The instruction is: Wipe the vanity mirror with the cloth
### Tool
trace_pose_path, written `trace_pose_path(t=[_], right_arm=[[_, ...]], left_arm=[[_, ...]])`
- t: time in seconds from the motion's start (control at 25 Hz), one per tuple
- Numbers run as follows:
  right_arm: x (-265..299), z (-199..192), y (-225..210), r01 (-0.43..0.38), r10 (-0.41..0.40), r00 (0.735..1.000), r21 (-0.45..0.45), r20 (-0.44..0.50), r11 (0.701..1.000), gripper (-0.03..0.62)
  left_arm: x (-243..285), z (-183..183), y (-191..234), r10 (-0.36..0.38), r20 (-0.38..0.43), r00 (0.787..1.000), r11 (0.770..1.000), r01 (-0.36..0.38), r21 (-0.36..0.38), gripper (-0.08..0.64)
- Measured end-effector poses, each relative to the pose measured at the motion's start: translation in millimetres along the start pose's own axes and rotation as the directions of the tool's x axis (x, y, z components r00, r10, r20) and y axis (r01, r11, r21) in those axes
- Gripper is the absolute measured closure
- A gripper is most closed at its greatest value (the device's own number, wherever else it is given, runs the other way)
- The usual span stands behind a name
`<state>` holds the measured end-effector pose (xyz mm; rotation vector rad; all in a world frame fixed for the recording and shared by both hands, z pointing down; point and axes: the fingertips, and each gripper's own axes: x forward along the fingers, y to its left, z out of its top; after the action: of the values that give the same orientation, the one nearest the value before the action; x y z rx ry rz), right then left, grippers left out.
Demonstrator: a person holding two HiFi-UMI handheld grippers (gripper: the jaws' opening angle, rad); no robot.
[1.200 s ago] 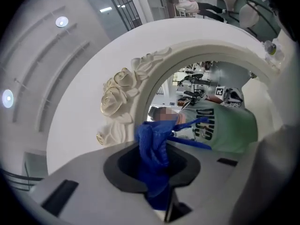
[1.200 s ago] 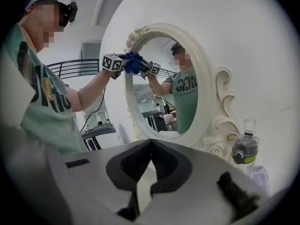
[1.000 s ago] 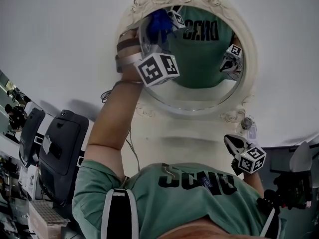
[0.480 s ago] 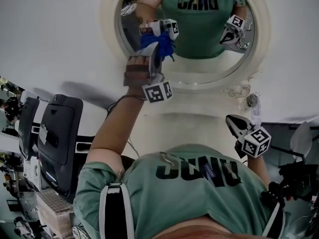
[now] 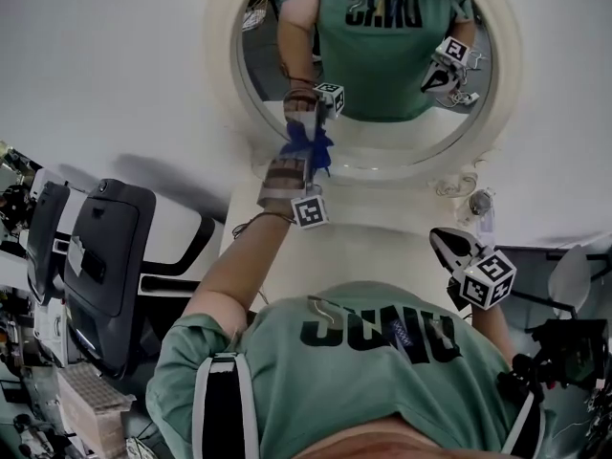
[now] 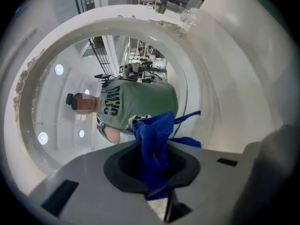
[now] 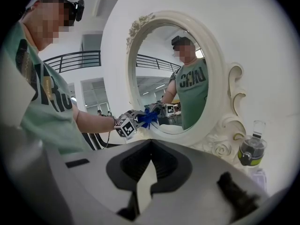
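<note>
Left gripper [image 5: 304, 165] has dropped from the upper glass to the lower edge of the oval white-framed vanity mirror [image 7: 161, 60], jaws clamped on the bunched blue cloth [image 6: 153, 137], which touches the glass. Right gripper [image 7: 149, 170] hangs low, jaws together, nothing between. Small clear bottle with yellow-green band [image 7: 252, 150] stands by the frame's foot, contents unclear.

A cream-white vanity top [image 5: 363, 247] runs beneath the wall, and the oval vanity mirror [image 5: 382, 170] stands at its back on an ornate scrolled base. Just beside that base, to its right, stands what looks like a small clear jar [image 7: 252, 150] with a yellow-green band.
</note>
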<state>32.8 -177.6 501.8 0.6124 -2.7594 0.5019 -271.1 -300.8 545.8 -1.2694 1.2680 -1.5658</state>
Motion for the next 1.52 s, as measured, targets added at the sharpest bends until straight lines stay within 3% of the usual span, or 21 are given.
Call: trace_pose_path(t=[0.16, 0.28, 0.36, 0.44, 0.6, 0.72, 0.84, 0.92, 1.08, 1.16, 1.28, 1.4, 1.52], right_arm=[[-5, 3, -3, 0.003, -0.003, 1.0, -0.006, 0.018, 1.0, 0.584], [-9, 4, -7, 0.011, -0.011, 0.999, 0.001, 0.033, 1.0, 0.584], [-12, 2, -11, 0.018, -0.018, 0.999, 0.009, 0.039, 1.0, 0.584], [-13, 0, -14, 0.022, -0.023, 0.999, 0.015, 0.043, 1.0, 0.584], [-13, 1, -17, 0.023, -0.024, 0.998, 0.014, 0.061, 1.0, 0.584], [-13, 0, -17, 0.027, -0.028, 0.996, 0.021, 0.08, 0.999, 0.584], [-14, -2, -20, 0.031, -0.034, 0.996, 0.031, 0.082, 0.999, 0.584], [-15, -1, -20, 0.032, -0.035, 0.996, 0.031, 0.084, 0.999, 0.584], [-16, -1, -19, 0.033, -0.035, 0.996, 0.035, 0.078, 0.999, 0.584], [-15, -3, -18, 0.032, -0.034, 0.997, 0.037, 0.067, 0.999, 0.584], [-13, -5, -14, 0.03, -0.032, 0.998, 0.039, 0.055, 0.999, 0.584], [-11, -5, -14, 0.027, -0.028, 0.999, 0.034, 0.042, 0.999, 0.584], [-11, -7, -14, 0.026, -0.027, 0.999, 0.035, 0.025, 0.999, 0.584]], left_arm=[[-1, 3, 0, -0.092, -0.006, 0.996, 0.995, 0.091, -0.039, 0.483], [-7, 11, 20, -0.156, 0.022, 0.988, 0.978, 0.157, -0.137, 0.481], [-19, 27, 73, -0.062, 0.077, 0.995, 0.978, 0.076, -0.192, 0.479], [-39, 48, 156, 0.105, 0.143, 0.984, 0.967, -0.068, -0.246, 0.479], [-92, 74, 333, 0.416, 0.196, 0.888, 0.875, -0.333, -0.35, 0.479], [-110, 77, 413, 0.529, 0.166, 0.832, 0.819, -0.45, -0.356, 0.479], [-106, 75, 449, 0.56, 0.12, 0.82, 0.79, -0.485, -0.374, 0.479], [-97, 77, 453, 0.557, 0.106, 0.824, 0.789, -0.485, -0.377, 0.477], [-96, 75, 448, 0.628, 0.094, 0.772, 0.751, -0.571, -0.33, 0.482], [-96, 75, 442, 0.634, 0.097, 0.767, 0.754, -0.585, -0.3, 0.488], [-90, 76, 410, 0.602, 0.116, 0.79, 0.786, -0.56, -0.262, 0.491], [-75, 75, 338, 0.567, 0.132, 0.813, 0.822, -0.549, -0.151, 0.497], [-52, 66, 239, 0.461, 0.139, 0.877, 0.887, -0.453, -0.087, 0.499]])
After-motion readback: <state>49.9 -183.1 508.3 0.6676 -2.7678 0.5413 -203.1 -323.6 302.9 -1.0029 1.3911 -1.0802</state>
